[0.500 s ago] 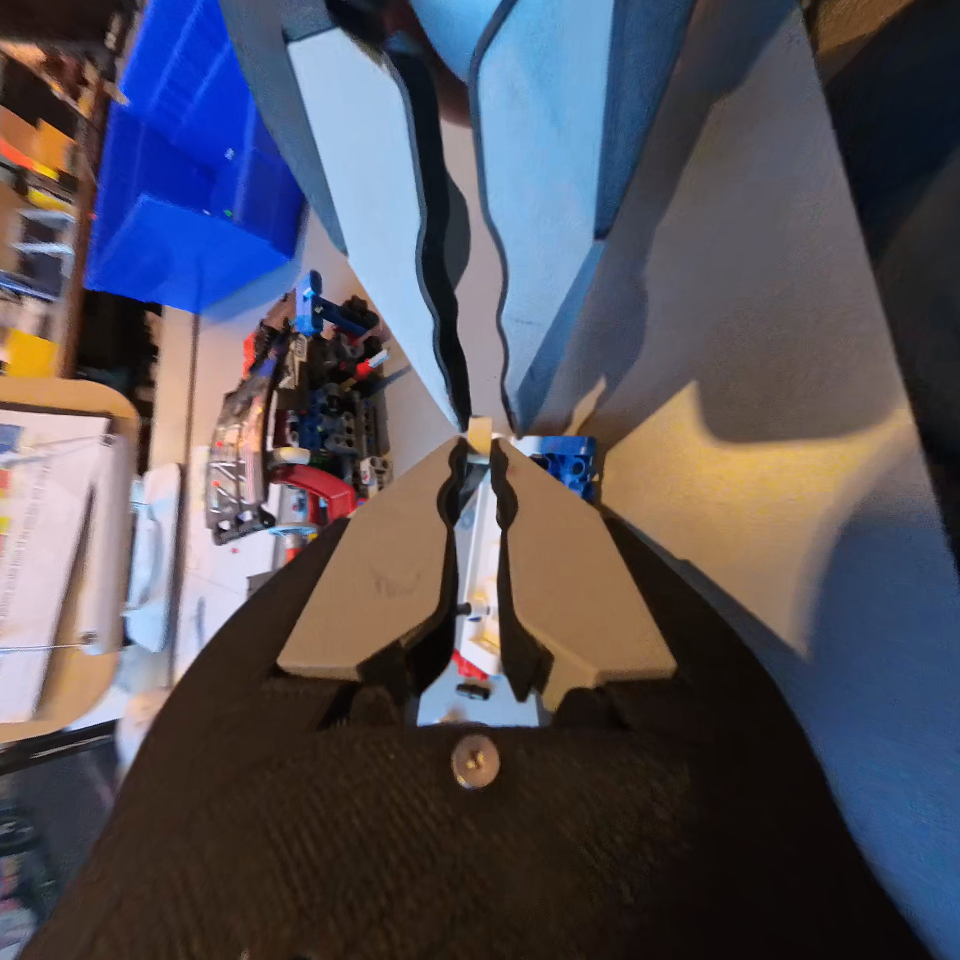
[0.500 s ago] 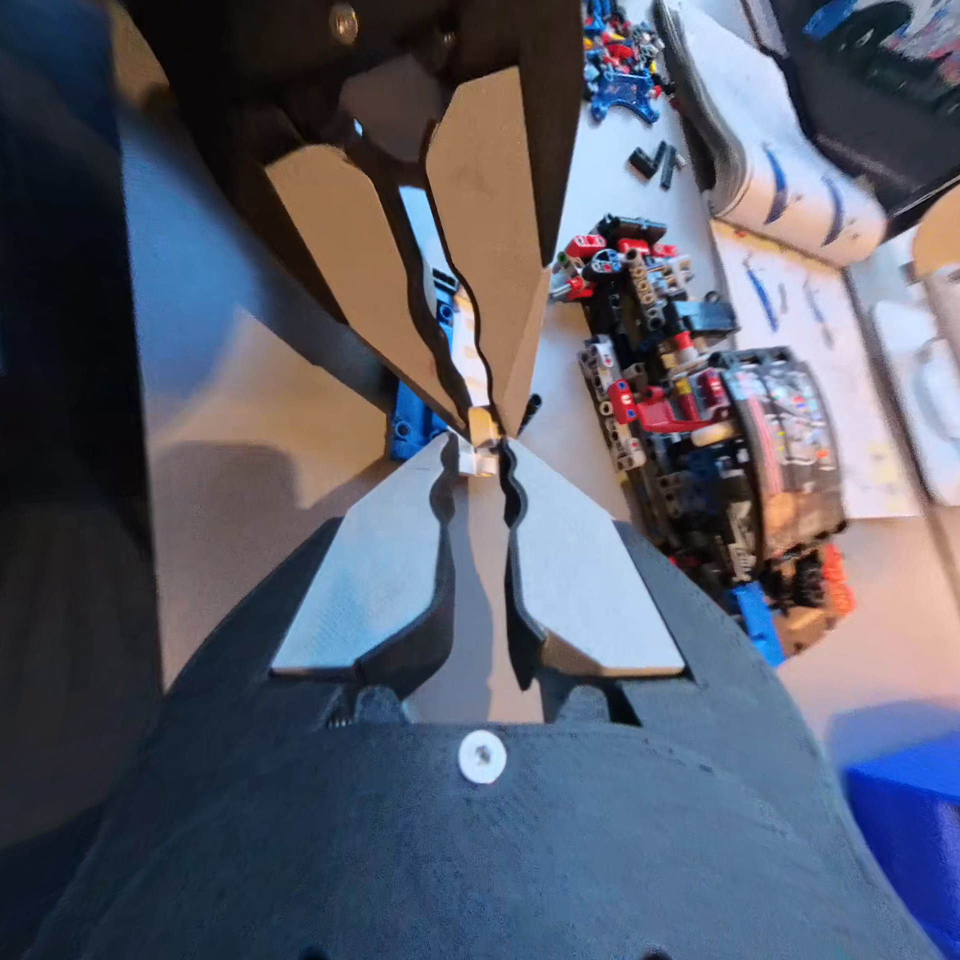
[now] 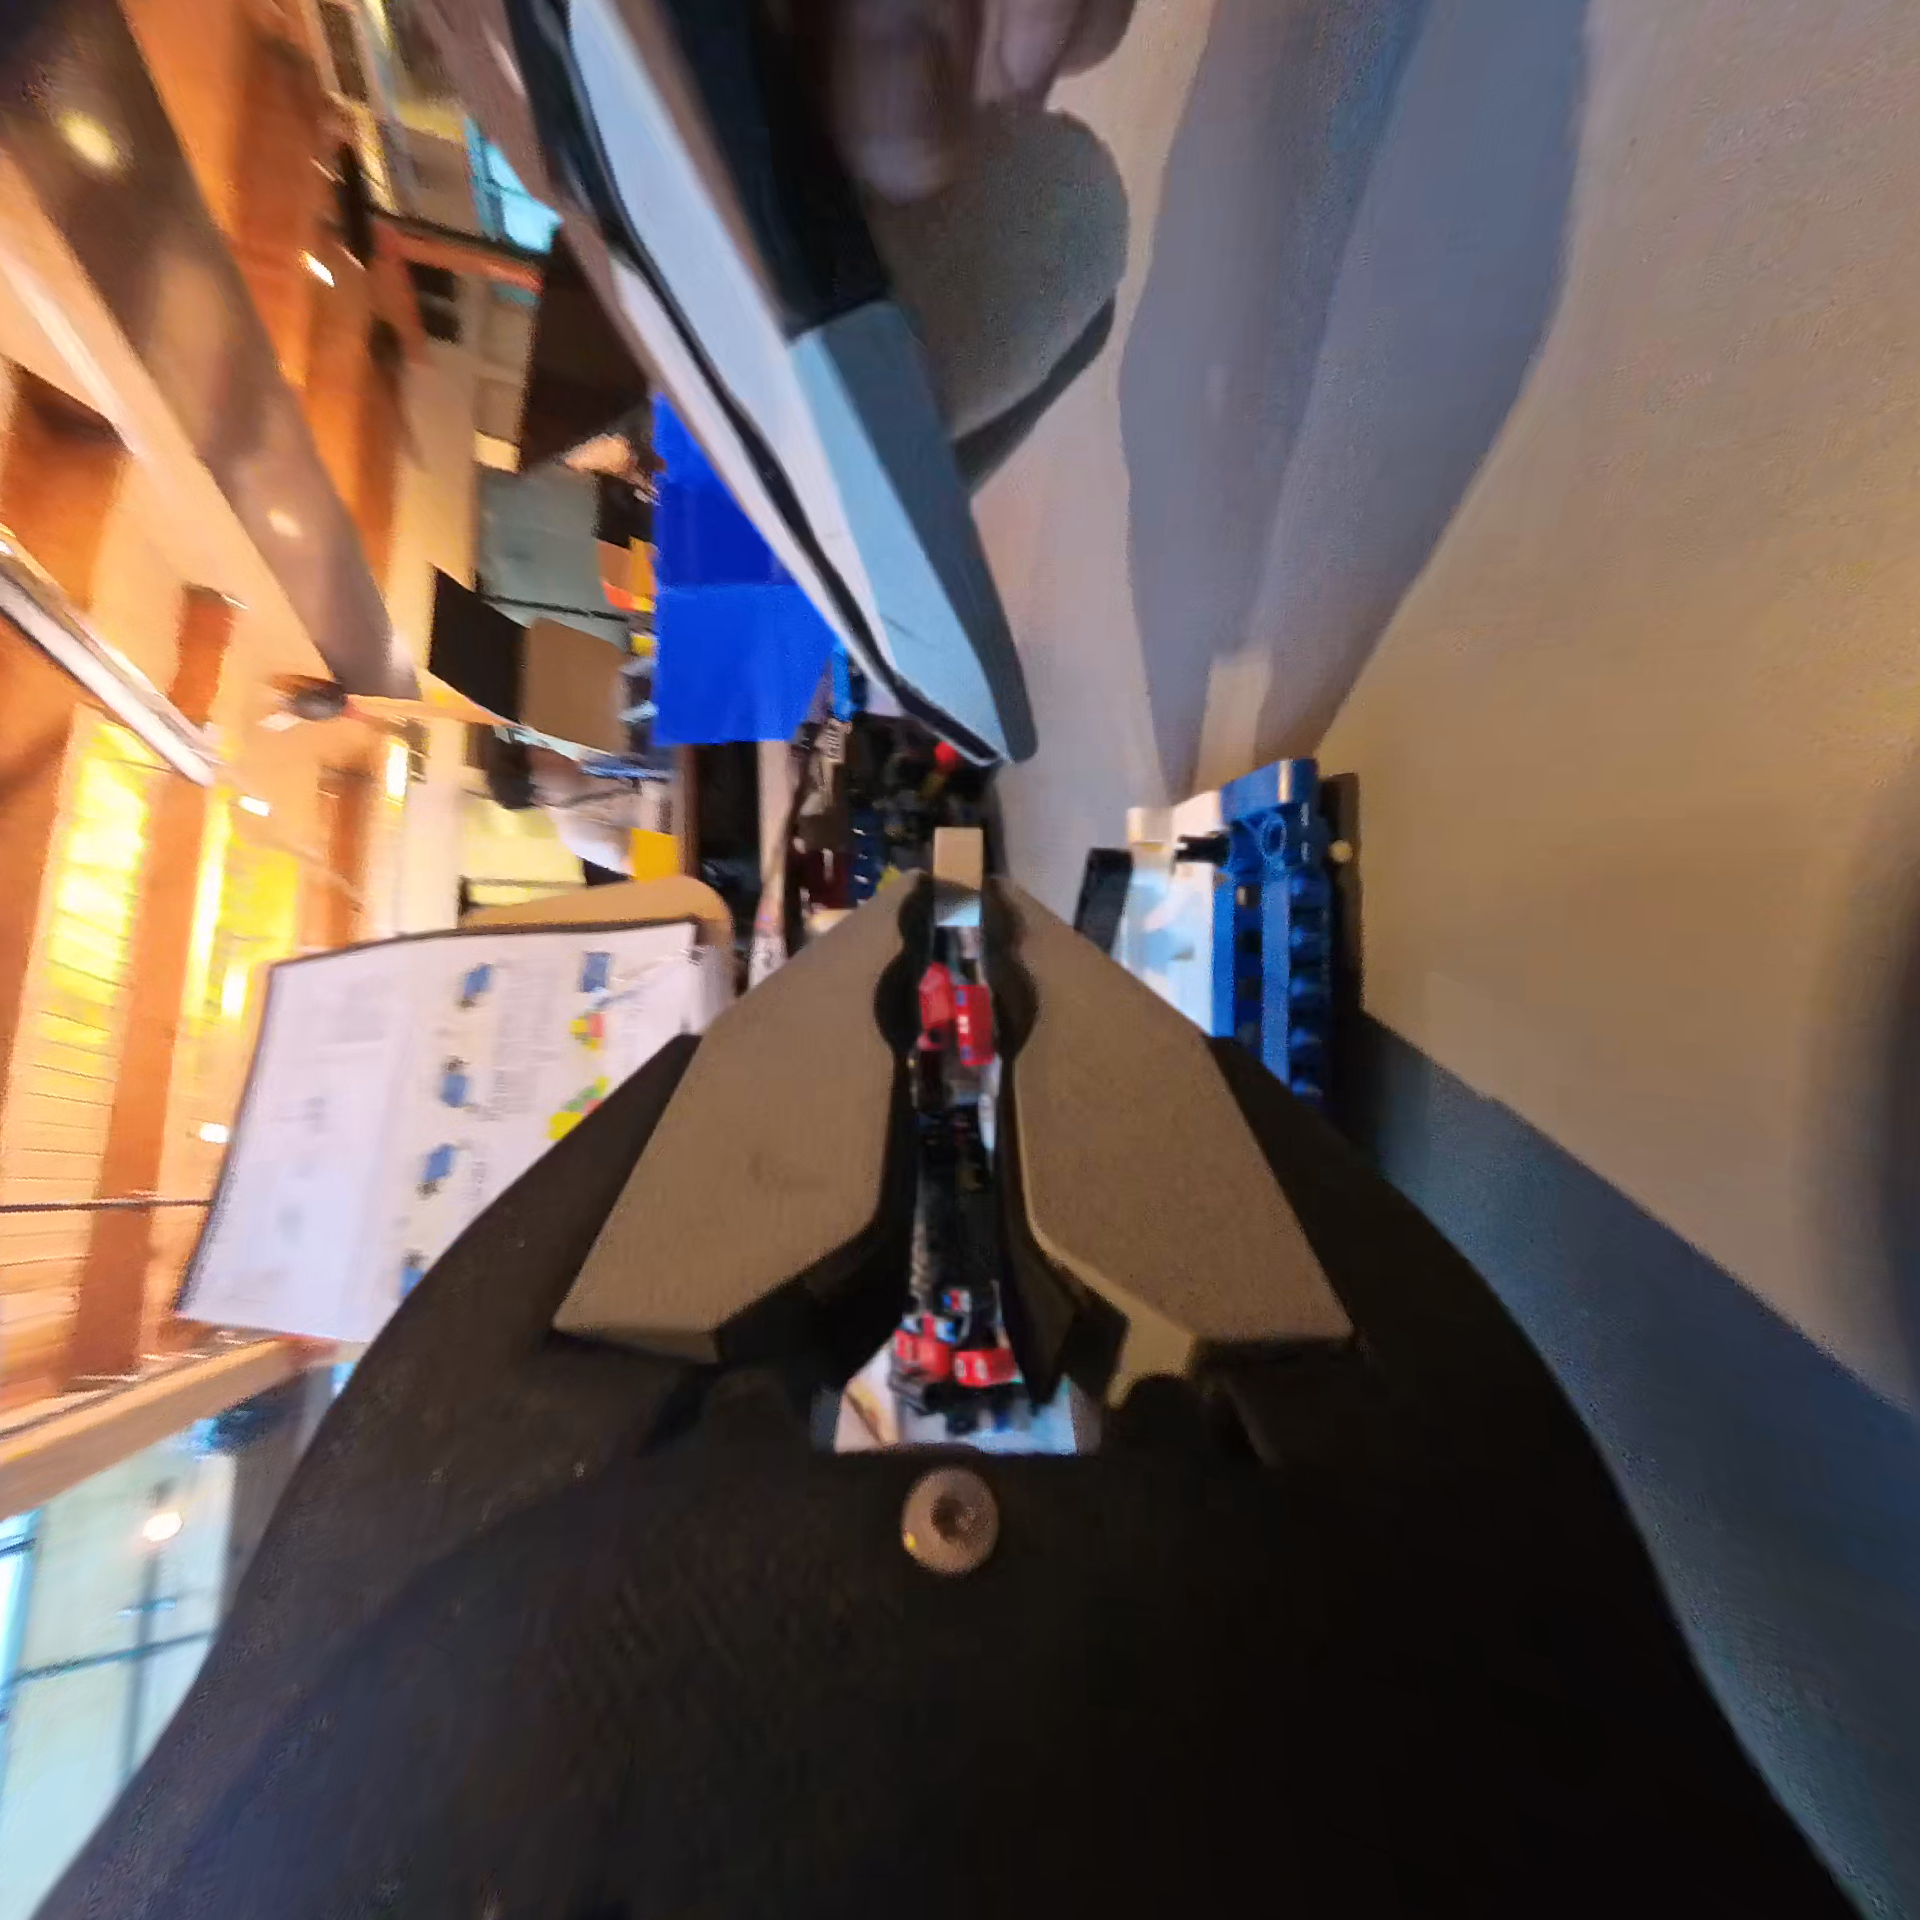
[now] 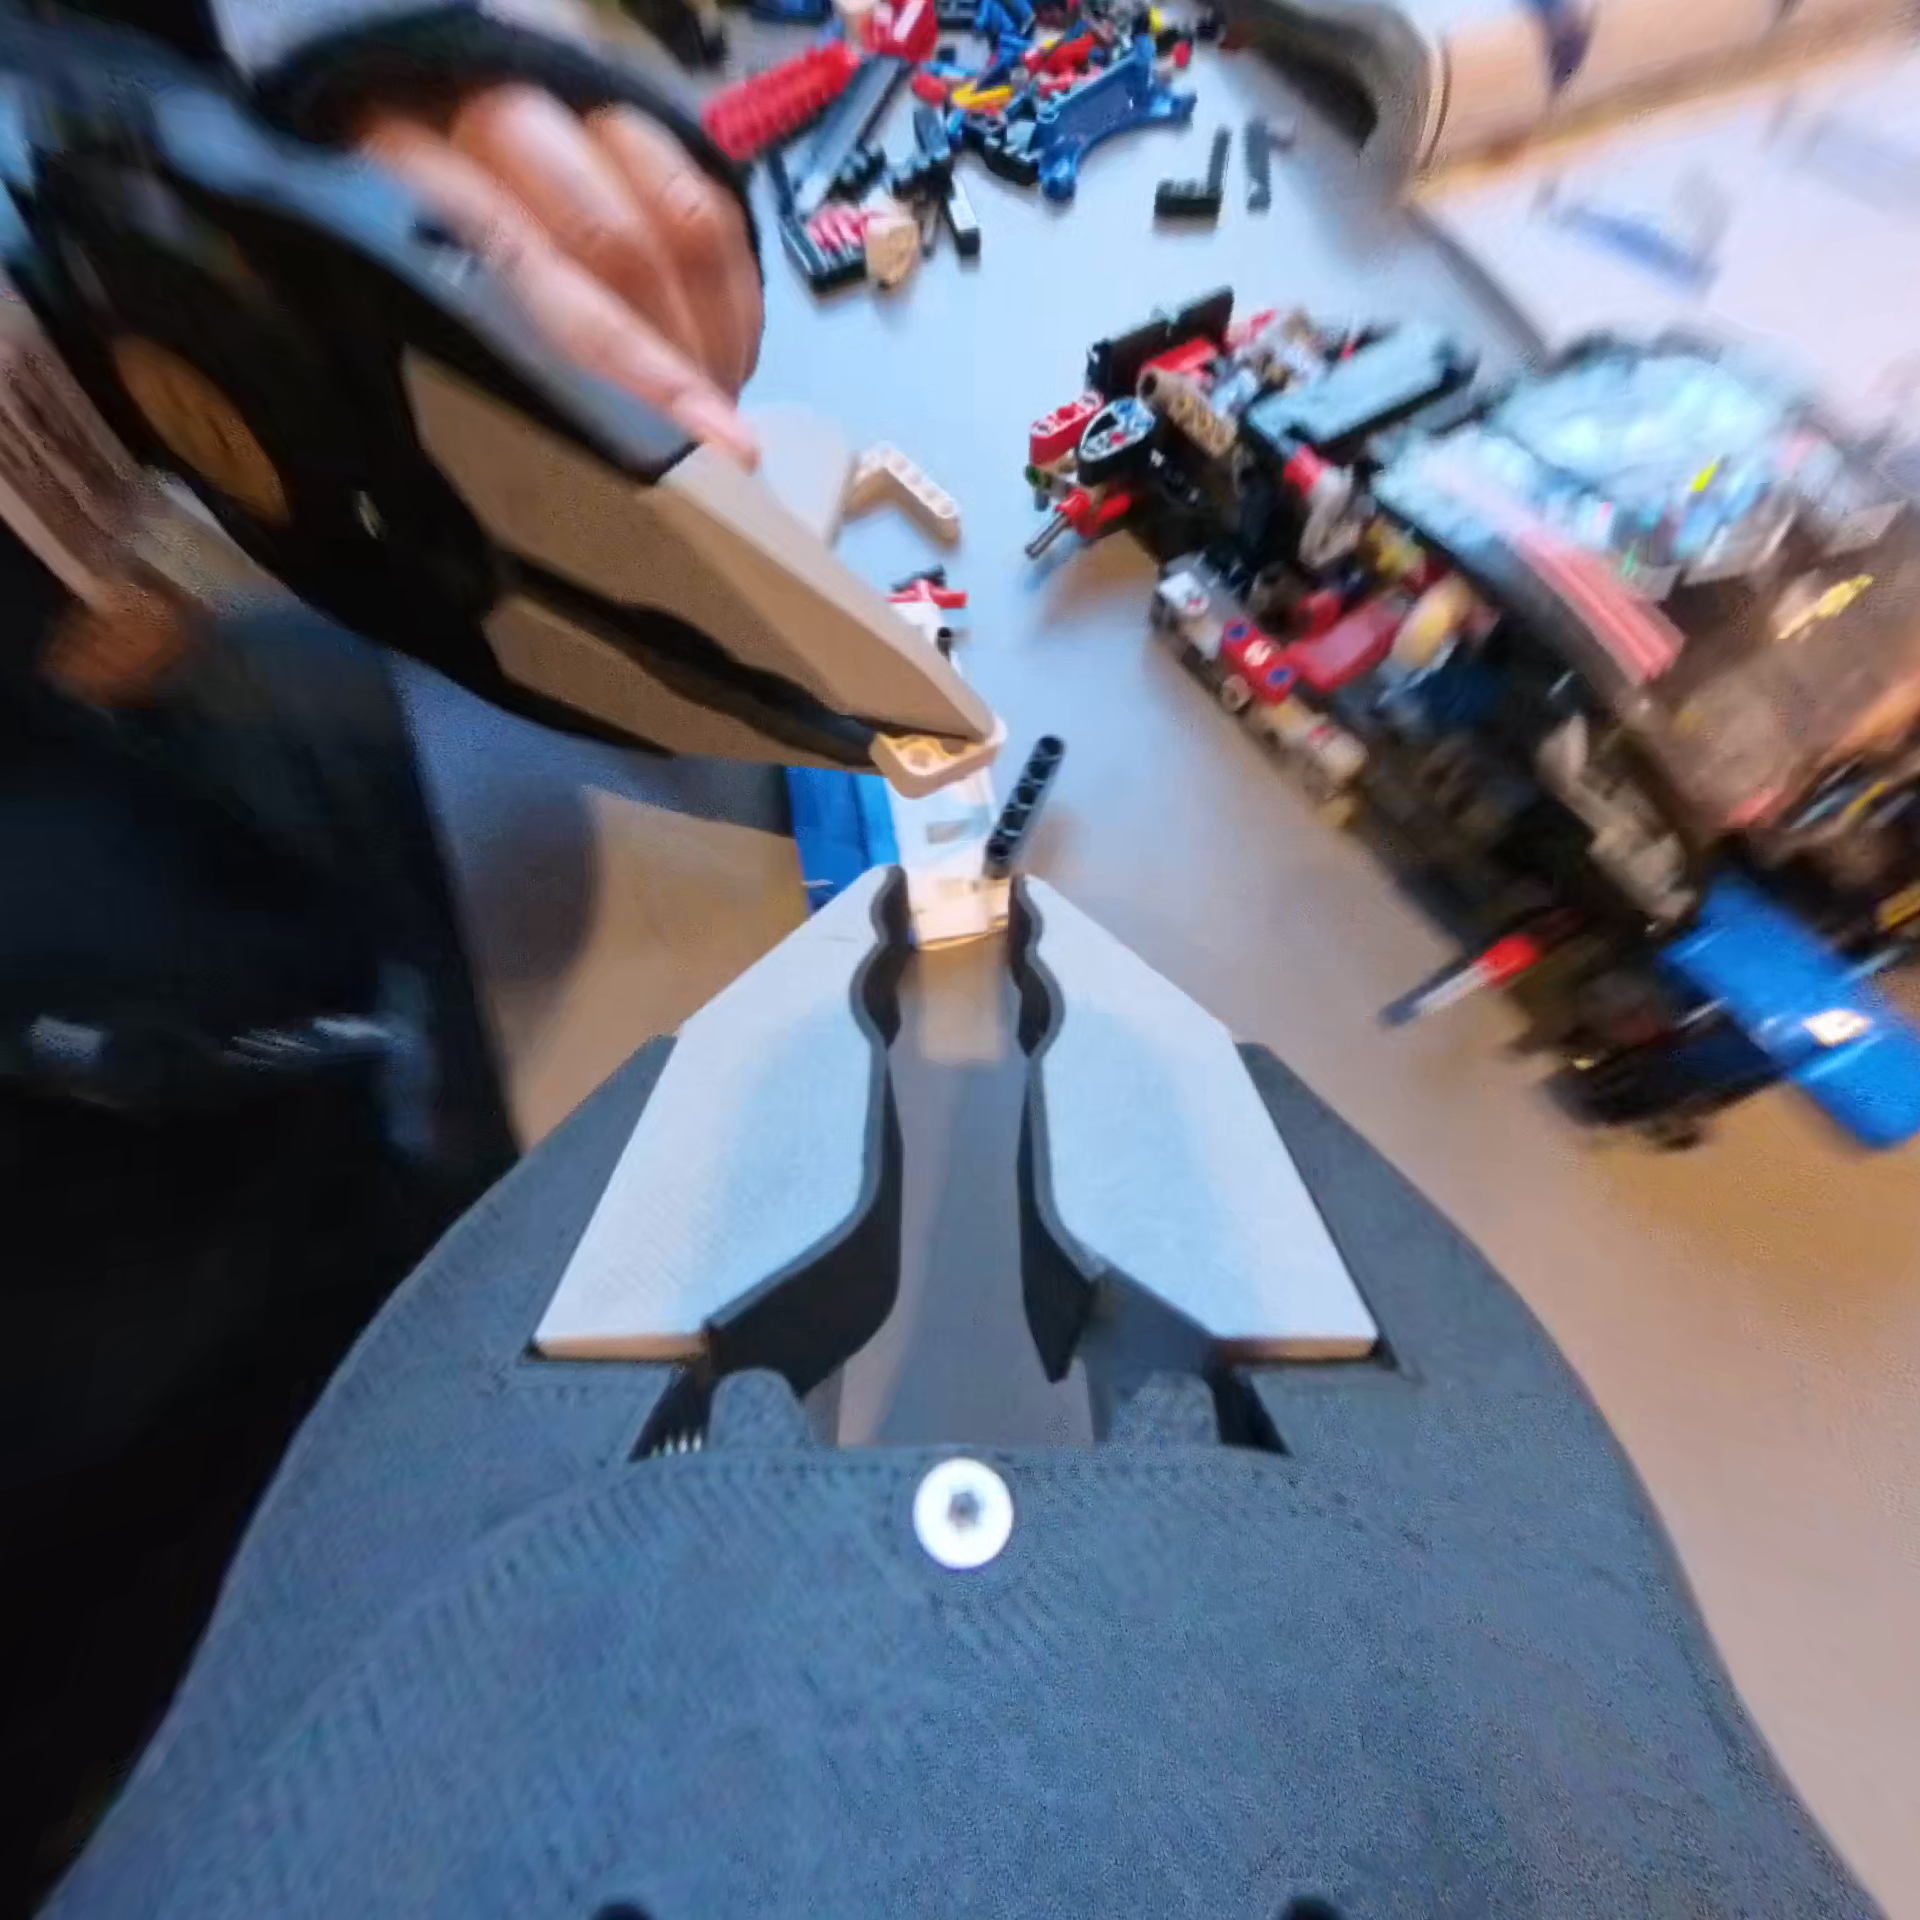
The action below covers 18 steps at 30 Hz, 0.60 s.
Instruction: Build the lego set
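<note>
My left gripper is shut on a small tan lego beam, which sticks out past its tips. In the right wrist view the left gripper holds that beam just above and beyond my right gripper. The right gripper's jaws stand a little apart with nothing held. Seen through the gap, a white and blue sub-assembly lies on the table; it also shows in the left wrist view. A short black beam lies beside it.
The half-built lego car stands to the right. A pile of loose parts lies at the far edge, with a tan angled beam nearer. An instruction booklet and a blue bin show behind. A hand holds the left gripper.
The grippers were tip to tip on the tan beam. The right gripper has let go and opened a little. The left gripper has pulled away, still holding the beam.
</note>
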Available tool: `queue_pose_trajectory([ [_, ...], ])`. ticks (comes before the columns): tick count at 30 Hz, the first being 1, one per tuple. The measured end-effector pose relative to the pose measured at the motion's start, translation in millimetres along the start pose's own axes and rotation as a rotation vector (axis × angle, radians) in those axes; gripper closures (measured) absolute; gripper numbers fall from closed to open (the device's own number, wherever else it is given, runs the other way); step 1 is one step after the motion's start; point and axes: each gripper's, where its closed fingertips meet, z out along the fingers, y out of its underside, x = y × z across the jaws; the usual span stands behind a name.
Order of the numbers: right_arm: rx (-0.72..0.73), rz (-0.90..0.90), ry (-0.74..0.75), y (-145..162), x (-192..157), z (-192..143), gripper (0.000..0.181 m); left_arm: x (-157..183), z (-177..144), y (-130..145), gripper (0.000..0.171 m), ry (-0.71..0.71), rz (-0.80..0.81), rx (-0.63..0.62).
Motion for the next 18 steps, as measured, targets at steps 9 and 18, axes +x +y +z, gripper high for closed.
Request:
queue_pose_trajectory([
  [9,0.222,0.650,-0.519,-30,-17,-14,0.172,-23,-14,-10,0.166,-0.199,0.090,0.085],
  [18,0.255,0.758,-0.612,-39,-19,-11,0.175,-27,-14,-12,0.166,-0.255,0.142,0.073],
])
